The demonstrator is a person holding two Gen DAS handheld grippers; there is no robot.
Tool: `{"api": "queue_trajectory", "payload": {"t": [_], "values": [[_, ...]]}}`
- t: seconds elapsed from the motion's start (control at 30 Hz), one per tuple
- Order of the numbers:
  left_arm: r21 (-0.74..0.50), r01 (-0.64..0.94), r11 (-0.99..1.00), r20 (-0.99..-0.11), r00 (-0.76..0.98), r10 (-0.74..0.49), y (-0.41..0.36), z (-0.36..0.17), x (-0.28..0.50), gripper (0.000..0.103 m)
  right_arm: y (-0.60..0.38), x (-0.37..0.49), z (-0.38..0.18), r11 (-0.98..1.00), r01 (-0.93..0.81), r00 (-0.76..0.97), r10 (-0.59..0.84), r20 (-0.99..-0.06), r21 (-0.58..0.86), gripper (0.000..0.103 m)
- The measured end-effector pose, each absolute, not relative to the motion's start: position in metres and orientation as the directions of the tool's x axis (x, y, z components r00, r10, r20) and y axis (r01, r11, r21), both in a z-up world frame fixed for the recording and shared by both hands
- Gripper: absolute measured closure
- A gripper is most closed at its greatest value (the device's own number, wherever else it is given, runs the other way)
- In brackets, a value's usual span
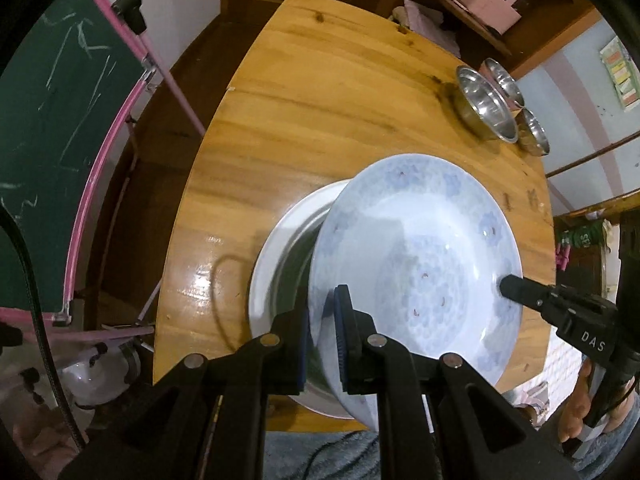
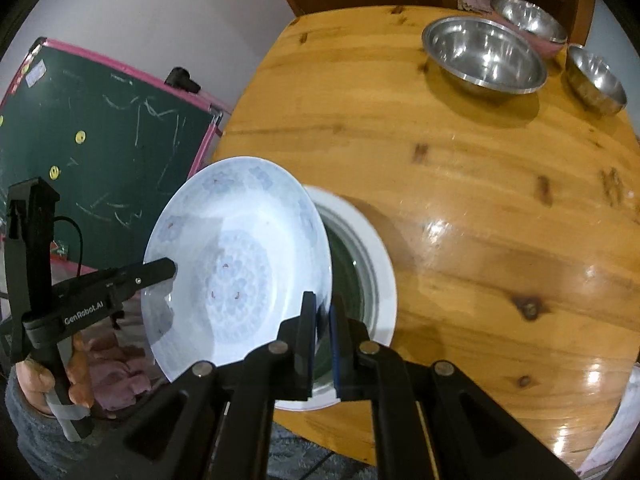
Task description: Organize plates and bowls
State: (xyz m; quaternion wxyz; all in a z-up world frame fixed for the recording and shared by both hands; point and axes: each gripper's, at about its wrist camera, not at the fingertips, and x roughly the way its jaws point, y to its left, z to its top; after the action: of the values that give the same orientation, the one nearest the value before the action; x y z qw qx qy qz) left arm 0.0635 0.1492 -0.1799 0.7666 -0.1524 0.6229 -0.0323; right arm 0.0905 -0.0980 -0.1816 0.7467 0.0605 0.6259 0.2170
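Observation:
A pale blue floral plate [image 1: 420,256] [image 2: 236,264] hangs tilted above the round wooden table [image 1: 320,100] [image 2: 480,200]. Both grippers hold it by opposite rims. My left gripper [image 1: 326,308] [image 2: 172,270] is shut on one edge, and my right gripper [image 2: 322,308] [image 1: 504,284] is shut on the other. Just beneath it, a white plate with a dark centre [image 1: 280,248] [image 2: 376,280] lies on the table near the front edge, partly hidden by the blue plate.
Three steel bowls stand at the table's far right: a large one [image 1: 486,102] [image 2: 484,54] and two smaller ones [image 2: 528,12] [image 2: 596,78]. A green chalkboard with a pink frame [image 1: 52,120] [image 2: 100,140] stands left of the table. Wooden shelves are behind.

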Motion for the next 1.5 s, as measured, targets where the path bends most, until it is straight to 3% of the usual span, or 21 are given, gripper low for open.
{"api": "queue_trajectory", "payload": {"t": [0.6, 1.5], "values": [[-0.269, -0.142, 0.953, -0.944, 0.233, -0.232, 0.143, -0.234, 0.052, 0.094, -0.101, 0.07, -0.235, 0.917, -0.2, 0.149, 0.376, -0.914, 0.345, 0.097], [-0.237, -0.13, 0.963, -0.944, 0.267, -0.196, 0.149, -0.232, 0.06, 0.094, -0.087, 0.071, -0.245, 0.932, -0.248, 0.187, 0.314, -0.931, 0.264, 0.096]]}}
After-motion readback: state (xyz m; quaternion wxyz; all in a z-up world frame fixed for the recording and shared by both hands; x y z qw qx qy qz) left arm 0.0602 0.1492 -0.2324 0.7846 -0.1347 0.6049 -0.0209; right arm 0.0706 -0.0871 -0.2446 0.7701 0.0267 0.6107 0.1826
